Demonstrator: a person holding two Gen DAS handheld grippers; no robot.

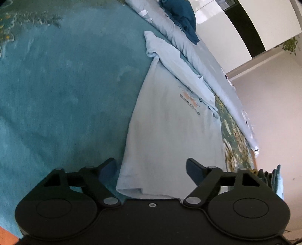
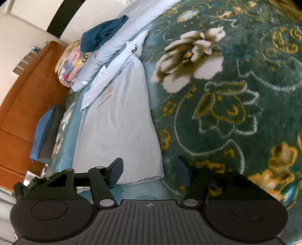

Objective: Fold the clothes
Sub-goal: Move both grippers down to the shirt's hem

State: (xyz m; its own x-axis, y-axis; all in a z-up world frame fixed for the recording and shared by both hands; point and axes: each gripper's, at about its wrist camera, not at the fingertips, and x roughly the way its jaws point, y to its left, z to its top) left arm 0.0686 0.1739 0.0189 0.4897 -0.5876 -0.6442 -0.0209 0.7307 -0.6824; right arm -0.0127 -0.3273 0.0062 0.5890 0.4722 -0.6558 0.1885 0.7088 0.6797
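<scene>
Left wrist view: the left tongs [image 1: 151, 172] hang over the near hem of a pale blue T-shirt [image 1: 169, 132], their fingers [image 1: 194, 173] spread apart, one on each side of the hem's corner region, with no cloth pinched between them; the shirt lies lengthwise on a teal carpet [image 1: 66, 94], one side folded inward over a faint orange print [image 1: 189, 100]; beyond it a light blue folded cloth [image 1: 198, 56] carries a dark teal garment [image 1: 185, 17]; in the right wrist view the right tongs [image 2: 149, 172] are likewise released, straddling the other hem corner of the T-shirt [image 2: 117, 132], one finger [image 2: 116, 172] above the fabric and the other over the flowered part of the carpet [image 2: 236, 94]; no pad presses on the cloth; to the left stand an orange sofa [image 2: 28, 98], a colourful bundle [image 2: 71, 64] and a blue flat object [image 2: 43, 132] whose nature I cannot tell.
</scene>
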